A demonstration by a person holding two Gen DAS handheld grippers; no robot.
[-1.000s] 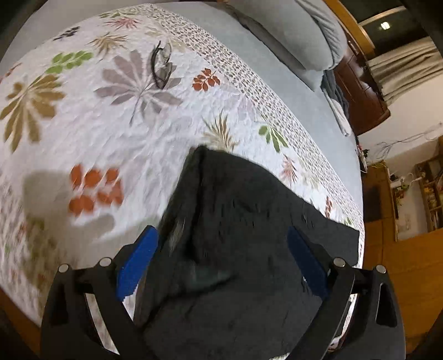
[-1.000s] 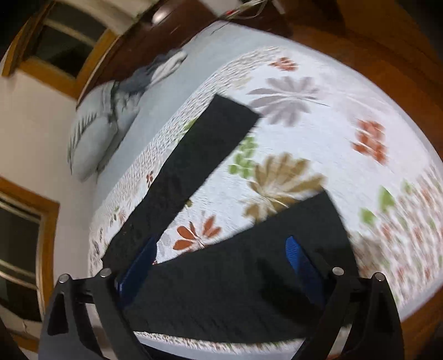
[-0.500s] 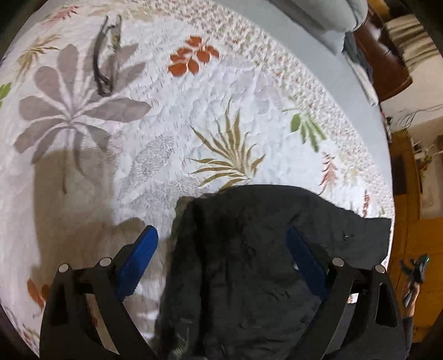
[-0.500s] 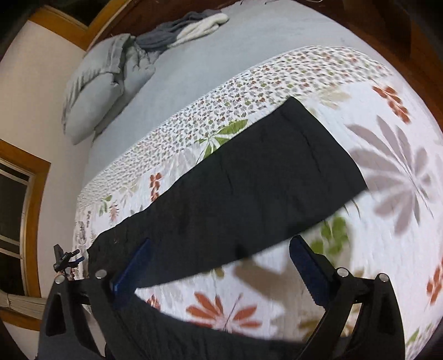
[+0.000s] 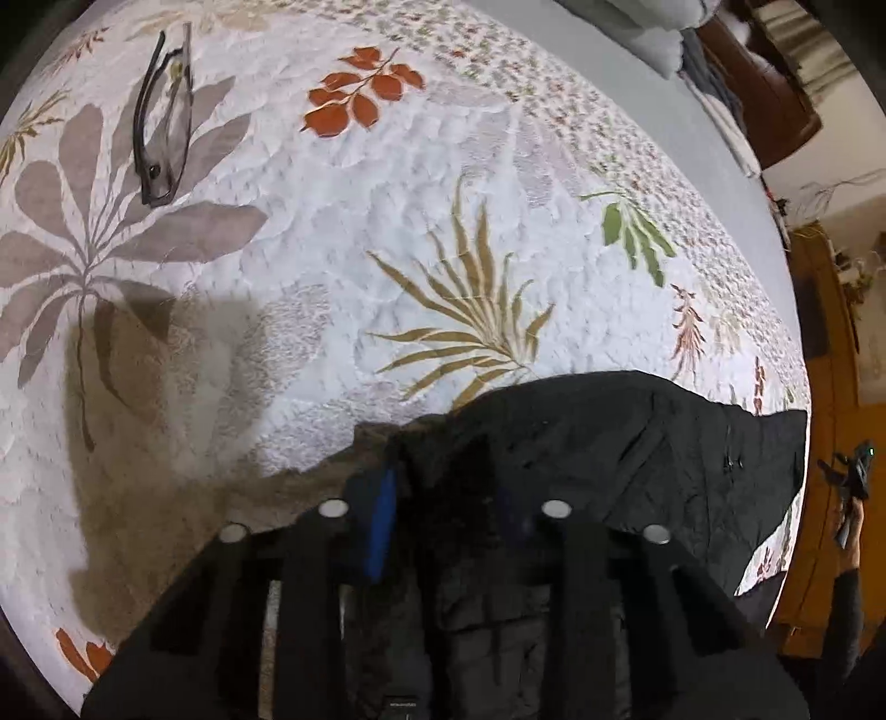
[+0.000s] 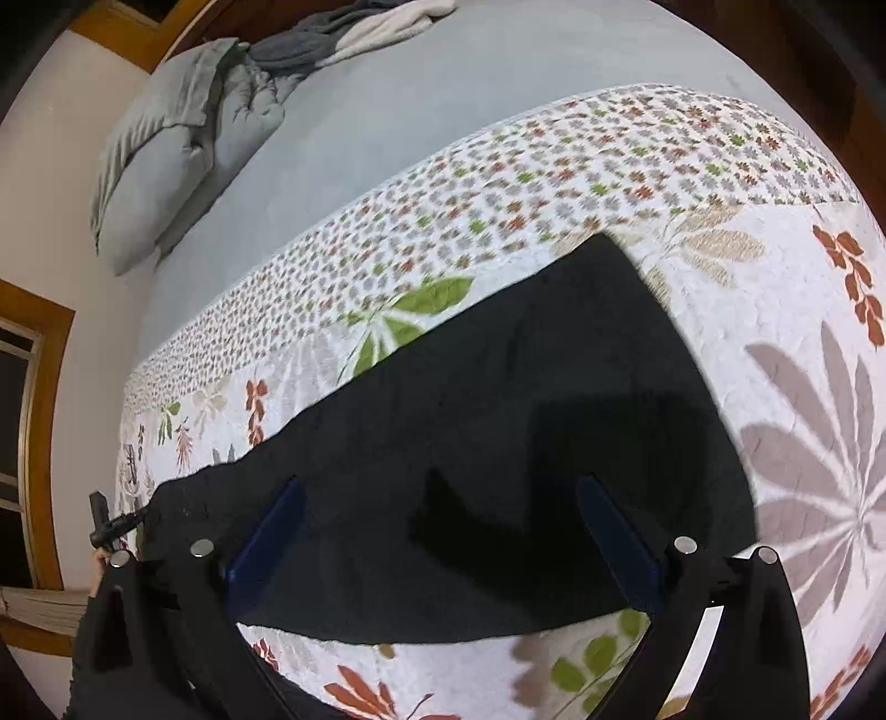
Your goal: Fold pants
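Black pants (image 6: 526,415) lie spread on a floral quilt (image 5: 387,194). In the left wrist view their upper end (image 5: 664,454) is bunched at the bottom of the picture. My left gripper (image 5: 443,509) is closing on that bunched edge: fabric is pinched between its jaws, one blue pad (image 5: 382,515) shows and the other is hidden by cloth. My right gripper (image 6: 443,540) hangs open just above one flat pant leg, its blue pads (image 6: 271,537) wide apart over the cloth and not pressing it.
A pair of glasses (image 5: 163,119) lies on the quilt at the far left. Grey pillows (image 6: 183,160) and a heap of clothes (image 6: 354,33) sit at the head of the grey sheet (image 6: 443,111). The bed's edge and wooden floor (image 5: 819,387) lie to the right.
The left gripper came down to the pants' edge and its jaws went from wide to nearly shut with fabric between them. The right gripper swung across over the far leg and stayed open.
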